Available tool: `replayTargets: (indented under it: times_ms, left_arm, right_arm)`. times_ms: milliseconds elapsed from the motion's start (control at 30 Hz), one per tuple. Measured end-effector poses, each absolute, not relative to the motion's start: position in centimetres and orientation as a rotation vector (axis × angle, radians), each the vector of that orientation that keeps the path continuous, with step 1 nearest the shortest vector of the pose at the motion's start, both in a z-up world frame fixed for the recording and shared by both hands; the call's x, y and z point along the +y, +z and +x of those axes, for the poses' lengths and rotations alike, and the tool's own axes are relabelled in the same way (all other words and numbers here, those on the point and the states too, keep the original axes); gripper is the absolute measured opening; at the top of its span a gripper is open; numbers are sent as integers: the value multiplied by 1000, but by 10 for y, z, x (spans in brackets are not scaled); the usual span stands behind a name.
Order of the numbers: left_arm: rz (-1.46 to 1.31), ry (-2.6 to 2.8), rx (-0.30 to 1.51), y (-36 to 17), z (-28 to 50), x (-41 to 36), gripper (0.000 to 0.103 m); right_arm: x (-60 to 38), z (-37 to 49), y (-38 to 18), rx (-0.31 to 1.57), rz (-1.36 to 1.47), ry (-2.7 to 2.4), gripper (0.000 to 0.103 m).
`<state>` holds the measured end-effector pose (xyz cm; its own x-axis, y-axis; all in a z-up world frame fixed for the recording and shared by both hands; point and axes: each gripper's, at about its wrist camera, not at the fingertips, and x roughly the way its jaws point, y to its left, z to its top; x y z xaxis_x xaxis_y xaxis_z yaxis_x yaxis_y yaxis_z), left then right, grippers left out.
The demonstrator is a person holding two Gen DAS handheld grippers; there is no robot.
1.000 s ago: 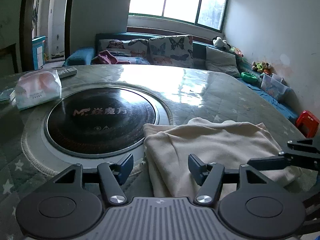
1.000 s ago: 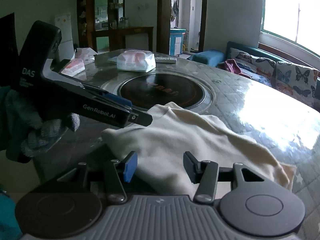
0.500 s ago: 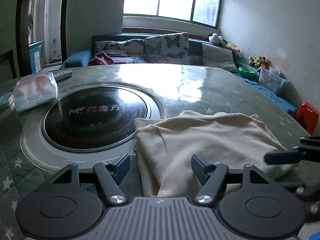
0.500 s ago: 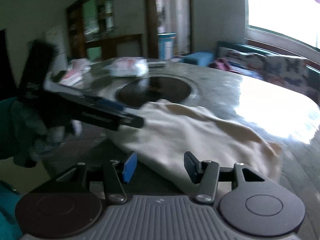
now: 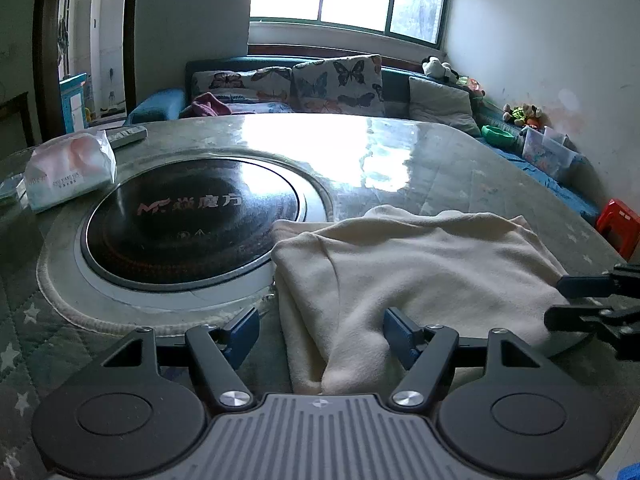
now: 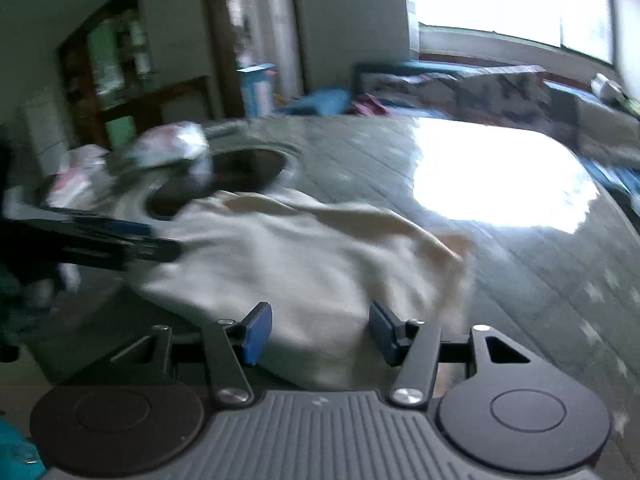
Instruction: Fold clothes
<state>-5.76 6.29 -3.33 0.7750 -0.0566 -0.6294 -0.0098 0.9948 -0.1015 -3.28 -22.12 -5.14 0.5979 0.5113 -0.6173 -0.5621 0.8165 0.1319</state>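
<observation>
Round table (image 5: pixel 460 168) near edge: cream garment (image 5: pixel 420 272) lies released, left gripper (image 5: pixel 320 334) jaws just widened around its hem, right gripper (image 6: pixel 320 334) open, sweeping sideways—regrasp next, likely.

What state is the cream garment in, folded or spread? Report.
Folded, loosely: the cream garment lies doubled in layers on the table, with rumpled edges showing.

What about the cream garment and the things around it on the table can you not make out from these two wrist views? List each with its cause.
- Near edge of the cream garment: left wrist view, hidden behind the left gripper.
- What kind of garment it is: both views, it lies bunched.
- Tissue pack: right wrist view, motion blur.
- Small print on that pack: left wrist view, too small.
- Right gripper: left wrist view, cut off by the right edge.
</observation>
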Motion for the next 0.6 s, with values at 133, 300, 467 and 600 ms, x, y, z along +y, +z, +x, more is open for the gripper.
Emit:
replayTargets:
  times_ms: [133, 300, 467, 600]
  left_arm:
    - [-99, -28, 690, -34, -57, 63, 73]
    - [-108, -26, 695, -36, -56, 64, 73]
    - [-112, -27, 701, -37, -54, 64, 75]
    - [-115, -30, 704, -37, -54, 66, 76]
  right_arm:
    - [-230, -30, -46, 685, -41, 626, 54]
    - [-225, -9, -37, 646, -26, 601, 51]
    - [-221, 20, -46, 669, -20, 588, 47]
    - [-233, 40, -51, 702, 5, 512, 38]
